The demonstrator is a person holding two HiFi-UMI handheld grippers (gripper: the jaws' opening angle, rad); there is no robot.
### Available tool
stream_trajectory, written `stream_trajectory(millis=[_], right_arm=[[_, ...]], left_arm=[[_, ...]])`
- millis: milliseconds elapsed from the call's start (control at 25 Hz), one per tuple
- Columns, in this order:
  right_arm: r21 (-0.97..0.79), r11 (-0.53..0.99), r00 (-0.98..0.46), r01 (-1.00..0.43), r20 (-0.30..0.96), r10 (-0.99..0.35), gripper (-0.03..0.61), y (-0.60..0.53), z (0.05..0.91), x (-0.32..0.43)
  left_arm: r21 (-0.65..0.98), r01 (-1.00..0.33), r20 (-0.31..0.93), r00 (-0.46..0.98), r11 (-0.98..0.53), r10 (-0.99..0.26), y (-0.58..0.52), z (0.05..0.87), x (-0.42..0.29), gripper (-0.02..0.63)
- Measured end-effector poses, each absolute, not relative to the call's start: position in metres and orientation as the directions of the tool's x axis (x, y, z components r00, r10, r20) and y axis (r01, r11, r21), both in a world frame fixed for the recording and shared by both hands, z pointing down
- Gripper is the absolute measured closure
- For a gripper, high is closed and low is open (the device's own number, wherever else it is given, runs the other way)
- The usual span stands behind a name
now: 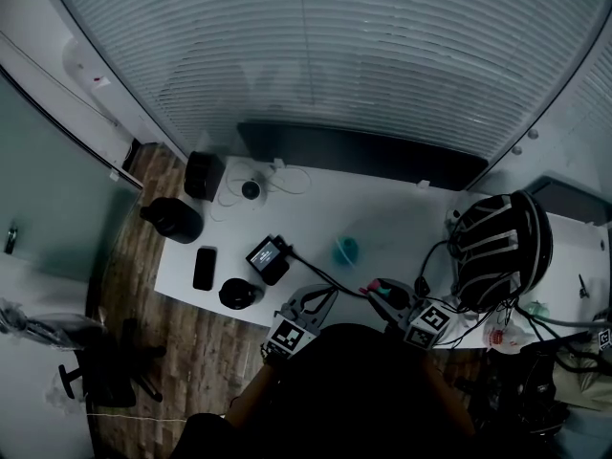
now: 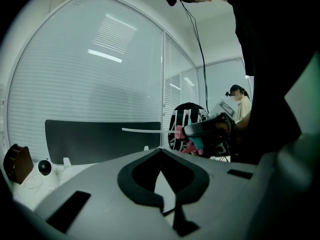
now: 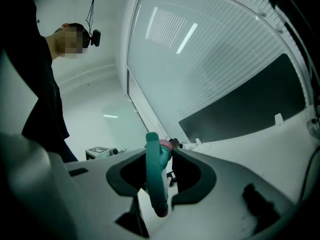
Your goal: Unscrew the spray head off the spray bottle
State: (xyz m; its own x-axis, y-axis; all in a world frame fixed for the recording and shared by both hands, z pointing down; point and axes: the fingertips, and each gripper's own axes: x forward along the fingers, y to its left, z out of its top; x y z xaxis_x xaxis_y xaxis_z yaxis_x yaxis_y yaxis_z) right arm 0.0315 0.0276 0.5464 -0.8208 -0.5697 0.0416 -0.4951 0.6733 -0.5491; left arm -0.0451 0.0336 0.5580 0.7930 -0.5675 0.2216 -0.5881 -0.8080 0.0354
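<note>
Right gripper point(image 3: 165, 153) clamped on the teal spray head point(image 3: 156, 184), dip tube point(image 2: 142, 130) sticking out bare! Left gripper point(image 2: 161, 151) closed, empty. Spray bottle point(image 1: 345, 250) stands on the bench point(image 1: 382, 208), left of the striped helmet point(image 1: 499, 249), headless.

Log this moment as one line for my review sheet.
spray head: off bottle, in right hand-held gripper | left hand-held gripper: shut, empty | bottle: on table

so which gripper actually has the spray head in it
The right gripper: the teal and pink spray head is clamped between its jaws. The left gripper is shut on nothing, its jaws meeting with no object between them.
</note>
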Motion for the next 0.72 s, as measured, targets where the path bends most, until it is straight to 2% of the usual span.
stream_trajectory(millis=[160, 720], right_arm=[[-0.512, 0.691, -0.83, -0.51, 0.081, -0.553, 0.449, 0.029, 0.553, 0.03], [-0.486, 0.692, -0.815, -0.533, 0.073, -0.575, 0.451, 0.029, 0.545, 0.027]], left_arm=[[0.032, -0.586, 0.222, 0.794, -0.81, -0.566, 0.033, 0.56, -0.046, 0.609], [0.055, -0.569, 0.244, 0.805, -0.821, -0.541, 0.037, 0.571, -0.044, 0.609]])
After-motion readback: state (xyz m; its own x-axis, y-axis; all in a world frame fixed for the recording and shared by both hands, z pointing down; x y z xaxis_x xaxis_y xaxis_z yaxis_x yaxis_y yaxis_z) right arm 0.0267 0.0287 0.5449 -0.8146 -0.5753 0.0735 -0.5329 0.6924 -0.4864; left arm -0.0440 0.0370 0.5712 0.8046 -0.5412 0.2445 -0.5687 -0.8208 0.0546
